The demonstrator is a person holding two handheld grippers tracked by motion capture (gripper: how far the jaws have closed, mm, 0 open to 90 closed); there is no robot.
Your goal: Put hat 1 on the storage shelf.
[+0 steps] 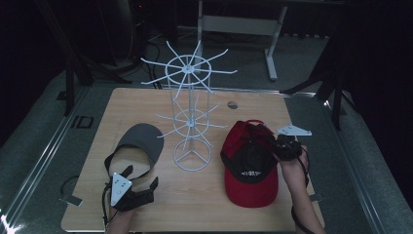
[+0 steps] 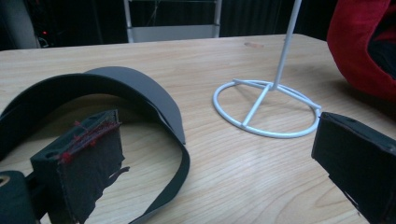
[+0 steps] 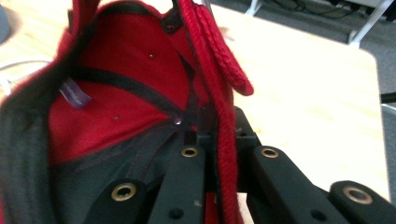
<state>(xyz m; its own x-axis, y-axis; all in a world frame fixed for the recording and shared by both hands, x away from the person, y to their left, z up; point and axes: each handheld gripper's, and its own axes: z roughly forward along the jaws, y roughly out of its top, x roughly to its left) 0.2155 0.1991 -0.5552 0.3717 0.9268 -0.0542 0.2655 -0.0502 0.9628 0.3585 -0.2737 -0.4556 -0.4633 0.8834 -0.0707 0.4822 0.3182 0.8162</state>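
Wooden tabletop [image 1: 204, 195], right gripper [image 1: 285, 146] clamped on red cap's [image 1: 251, 170] rim, left gripper [image 1: 134, 192] open near grey visor [image 1: 141, 139]; lift steadily, keeping cap clear of white rack [image 1: 190, 117].

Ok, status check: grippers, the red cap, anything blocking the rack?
Right gripper shut on red cap rim. Left gripper open by grey visor. White rack stands clear between them.

- The high view looks forward and down from above the near edge of the table [image 1: 146, 204], taking in its whole top.
- The left claw view sits low over the table, facing the white rack [image 2: 268, 109].
- The right claw view presses close against the red cap [image 3: 116, 107], which the high view shares.
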